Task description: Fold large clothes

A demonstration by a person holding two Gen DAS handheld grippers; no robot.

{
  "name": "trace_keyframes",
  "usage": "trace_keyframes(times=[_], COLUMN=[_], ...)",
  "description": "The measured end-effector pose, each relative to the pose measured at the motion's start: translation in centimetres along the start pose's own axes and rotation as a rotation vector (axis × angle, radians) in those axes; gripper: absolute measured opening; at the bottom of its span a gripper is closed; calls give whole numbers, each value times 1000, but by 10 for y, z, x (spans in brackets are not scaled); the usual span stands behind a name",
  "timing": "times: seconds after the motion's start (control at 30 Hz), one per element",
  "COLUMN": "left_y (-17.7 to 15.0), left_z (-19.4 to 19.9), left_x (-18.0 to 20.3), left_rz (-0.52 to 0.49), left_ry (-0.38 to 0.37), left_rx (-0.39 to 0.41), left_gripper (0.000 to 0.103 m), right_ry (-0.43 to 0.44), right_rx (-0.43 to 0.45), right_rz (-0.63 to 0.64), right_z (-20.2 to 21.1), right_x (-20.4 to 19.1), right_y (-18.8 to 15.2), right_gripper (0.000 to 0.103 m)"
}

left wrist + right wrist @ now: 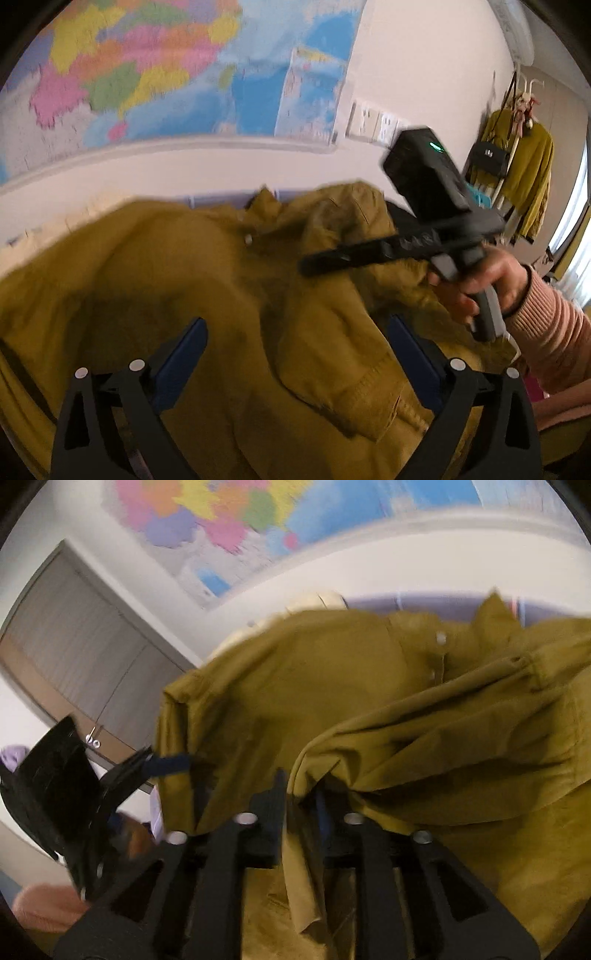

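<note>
Left gripper [295,354]: jaws spread wide above the shirt, nothing between the blue pads, no cloth touched.
Shirt [207,295]: a large mustard-yellow button-up, lying in a loose heap just below the wall map [147,66], between the two grippers.
Collar: [491,609] at the far end of the shirt, the end nearest the map; the button placket [441,657] runs from it back toward the grippers.
Long axis: as far as the heap lets me judge, it runs from the collar under the map toward the person; the hem end is hidden under folds.
Sleeve: a cuffed end [369,398] lies rumpled on the near side, farthest from the map, by the left gripper's right finger.
Right gripper [301,805]: jaws partly apart, a fold of cloth hanging between them; whether the pads press on it I cannot tell, blur hides the contact.
Done: I judge one side partly thrown over the body; no neat fold shows.
Left: smoothing, sleeves in, then folding the body across its length.
</note>
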State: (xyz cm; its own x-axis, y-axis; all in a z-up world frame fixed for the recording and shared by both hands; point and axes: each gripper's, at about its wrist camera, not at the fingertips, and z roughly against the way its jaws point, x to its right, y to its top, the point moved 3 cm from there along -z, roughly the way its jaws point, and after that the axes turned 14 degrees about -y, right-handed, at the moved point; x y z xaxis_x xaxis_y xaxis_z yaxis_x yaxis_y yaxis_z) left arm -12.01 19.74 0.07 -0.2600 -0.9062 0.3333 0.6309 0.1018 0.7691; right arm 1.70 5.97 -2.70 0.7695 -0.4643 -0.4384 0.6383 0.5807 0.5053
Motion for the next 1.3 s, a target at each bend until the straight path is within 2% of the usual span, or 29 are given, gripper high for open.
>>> trace_keyframes(times=[0.03, 0.07, 0.13, 0.23, 0.33, 0.4, 0.5, 0.53, 0.57, 0.6, 0.63, 0.67, 0.73, 0.8, 0.87, 0.9, 0.93, 1.0, 1.03, 1.1, 1.17, 1.23, 1.3], left_y=[-6, -11, -21, -32, -41, -49, -62, -64, -64, -61, -57, -51, -39, -32, -27, -23, -20, -17, -15, -14, -14, -16, -18], left_z=[-8, -16, -32, -56, -75, -91, -108, -110, -110, -105, -102, -92, -72, -51, -29, -23, -13, -1, 3, 6, 12, 20, 30], left_x=[2, 5, 16, 31, 46, 54, 54, 51, 48, 43, 38, 29, 9, -5, -27, -37, -48, -70, -74, -87, -97, -96, -95], left_rz=[-4, -16, -57, -119, -179, -223, -268, -261, -247, -213, -184, -134, -26, 23, 101, 128, 161, 203, 225, 250, 255, 234, 259], left_ry=[-4, -10, -32, -56, -58, -34, 48, 61, 47, 20, 3, -34, -86, -81, -66, -52, -26, 61, 90, 149, 184, 180, 116], left_rx=[-31, -53, -101, -165, -217, -266, -334, -345, -346, -335, -317, -293, -226, -156, -97, -75, -50, -21, -19, -28, -38, -14, 26], left_gripper=[95, 95, 95, 95, 96, 96, 95, 84, 66, 59, 38, 22, 19, 19, 19, 19, 19, 20, 25, 34, 72, 78, 85], right_ry=[-7, -23, -68, -85, -212, -265, -359, -400, -421, -434, -441, -453, -469, -457, -393, -363, -351, -341, -346, -372, -386, -404, -392], right_rx=[-6, -1, 32, 101, 152, 174, 221, 240, 247, 250, 249, 240, 223, 210, 185, 175, 168, 158, 160, 181, 200, 200, 205], right_rz=[-14, -12, 34, 31, 11, -25, -81, -99, -113, -137, -161, -182, -207, -242, -271, -274, -271, -268, -264, -247, -234, -239, -256], right_z=[-5, -7, 1, 33, 53, 64, 82, 89, 93, 95, 97, 96, 96, 93, 86, 82, 78, 74, 75, 82, 88, 87, 85], right_x=[2, 2, 1, 17, 44, 64, 92, 102, 111, 120, 128, 137, 155, 168, 176, 178, 178, 180, 181, 178, 177, 179, 180], right_y=[-1, -1, -1, -10, -18, -26, -38, -42, -47, -50, -55, -60, -69, -75, -80, -81, -81, -82, -83, -81, -81, -83, -83], right_gripper=[63, 65, 65, 64, 65, 65, 65, 68, 70, 74, 75, 75, 77, 82, 82, 78, 60, 36, 23, 16, 16, 15, 14])
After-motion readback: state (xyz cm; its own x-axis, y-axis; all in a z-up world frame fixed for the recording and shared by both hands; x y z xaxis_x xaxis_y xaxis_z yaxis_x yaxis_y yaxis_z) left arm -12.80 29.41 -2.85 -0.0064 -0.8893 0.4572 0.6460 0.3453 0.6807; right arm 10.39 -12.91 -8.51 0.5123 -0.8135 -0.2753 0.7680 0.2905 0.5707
